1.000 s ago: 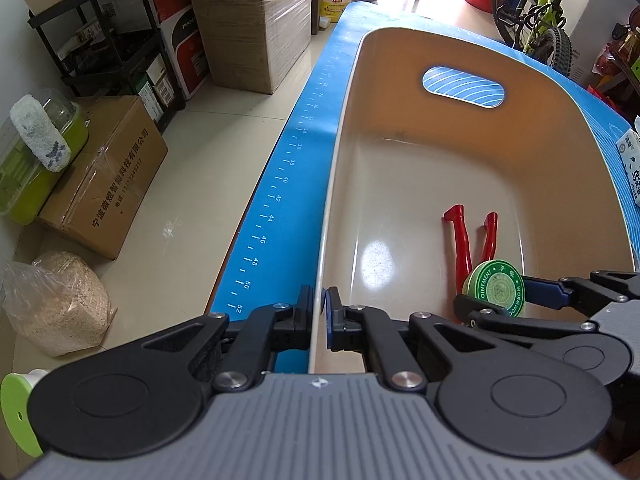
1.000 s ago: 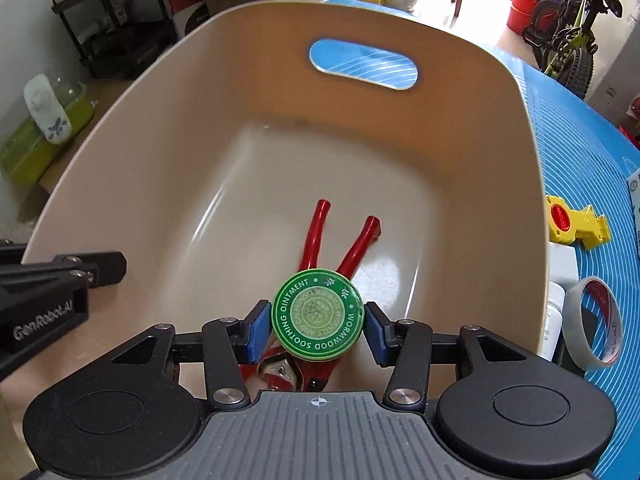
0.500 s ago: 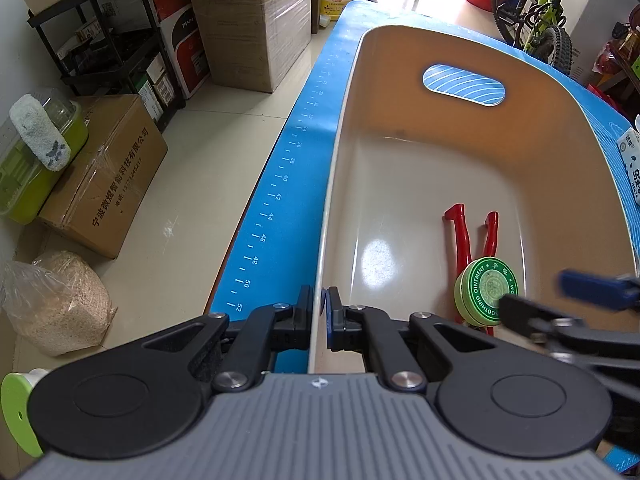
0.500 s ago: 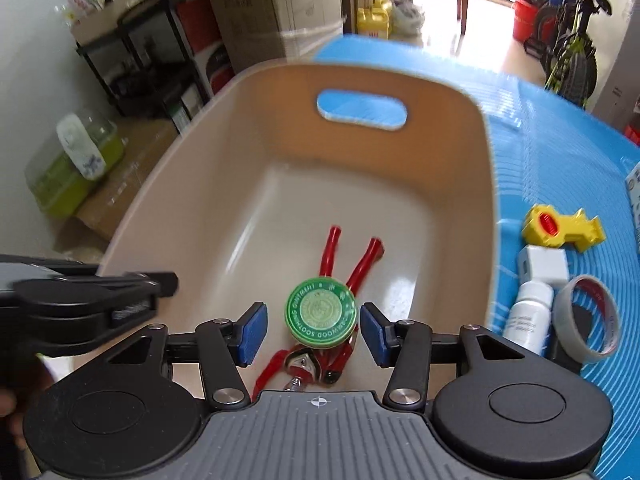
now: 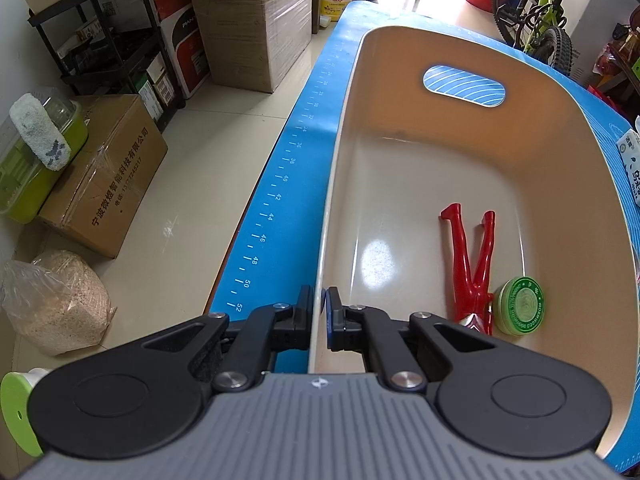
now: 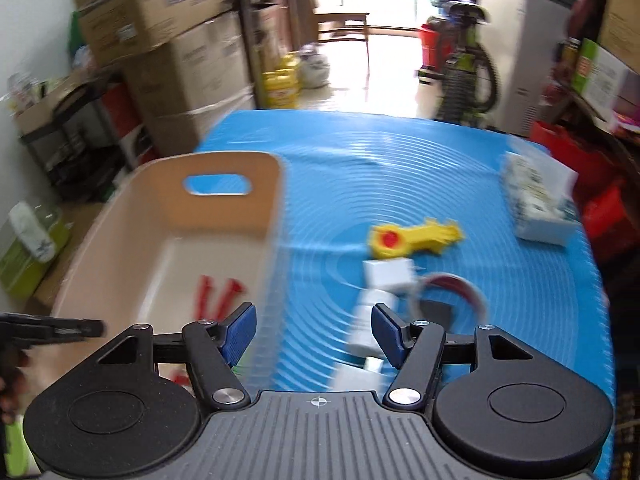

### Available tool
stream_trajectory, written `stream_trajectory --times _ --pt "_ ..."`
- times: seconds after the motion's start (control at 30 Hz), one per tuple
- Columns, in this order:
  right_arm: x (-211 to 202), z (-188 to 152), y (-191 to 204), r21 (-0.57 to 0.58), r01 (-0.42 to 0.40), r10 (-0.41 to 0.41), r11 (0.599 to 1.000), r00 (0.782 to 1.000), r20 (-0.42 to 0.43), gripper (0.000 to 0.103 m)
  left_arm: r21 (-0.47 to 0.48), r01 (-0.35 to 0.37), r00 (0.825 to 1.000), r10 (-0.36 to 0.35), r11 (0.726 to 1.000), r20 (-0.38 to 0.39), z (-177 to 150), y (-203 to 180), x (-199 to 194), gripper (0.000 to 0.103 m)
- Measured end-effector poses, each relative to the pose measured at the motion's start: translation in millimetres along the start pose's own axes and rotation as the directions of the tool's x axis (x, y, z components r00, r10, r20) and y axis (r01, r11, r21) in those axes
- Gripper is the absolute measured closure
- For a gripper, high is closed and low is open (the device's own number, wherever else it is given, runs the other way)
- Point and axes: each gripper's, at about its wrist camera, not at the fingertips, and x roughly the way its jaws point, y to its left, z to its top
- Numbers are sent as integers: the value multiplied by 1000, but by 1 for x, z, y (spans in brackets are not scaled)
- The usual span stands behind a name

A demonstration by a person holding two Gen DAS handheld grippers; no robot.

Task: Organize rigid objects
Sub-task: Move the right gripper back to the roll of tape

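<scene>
A beige plastic bin (image 5: 560, 168) stands on the blue mat (image 5: 288, 168). My left gripper (image 5: 318, 316) is shut on the bin's near left rim. In the bin lie red-handled pliers (image 5: 470, 264) and a green ointment tin (image 5: 520, 306) beside them. My right gripper (image 6: 314, 330) is open and empty, above the mat just right of the bin (image 6: 224, 216). Ahead of it lie a white bottle (image 6: 370, 320), a white block (image 6: 388, 274), a yellow tool (image 6: 416, 236) and a tape roll (image 6: 452, 290). The right wrist view is blurred.
A white tissue pack (image 6: 536, 204) sits at the mat's far right. Cardboard boxes (image 5: 248, 20), a black shelf (image 5: 112, 40) and a bag of grain (image 5: 56, 300) stand on the floor to the left. A bicycle (image 5: 536, 12) stands behind the table.
My right gripper let go of the green tin, which now lies in the bin by the pliers. The gripper then rose and swung right over the mat. My left gripper kept still.
</scene>
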Motion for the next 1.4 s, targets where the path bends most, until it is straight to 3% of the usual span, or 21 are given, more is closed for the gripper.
stream_trajectory --times 0.23,0.5,0.87,1.03,1.23,1.4 --pt "27 -33 -55 64 143 -139 988 988 -68 32 1 0 1000 0 1000 0 0 0 0 95" --pt "61 -59 -69 81 164 -150 983 977 -153 34 4 -6 1000 6 1000 1 0 0 0 95" --pt "73 -42 -69 56 158 -155 986 986 -59 34 6 -8 1000 8 1000 1 -1 -1 0 95" --pt "89 -23 -64 -15 121 -121 993 993 -16 34 5 -7 1000 7 1000 0 -1 -1 0 95" --pt "112 -13 -56 -92 115 -119 989 992 -46 44 4 -6 1000 6 1000 1 -1 -1 0 95" --pt "121 -20 -54 -112 103 -110 988 992 -58 60 6 -10 1000 10 1000 1 -1 -2 1 95"
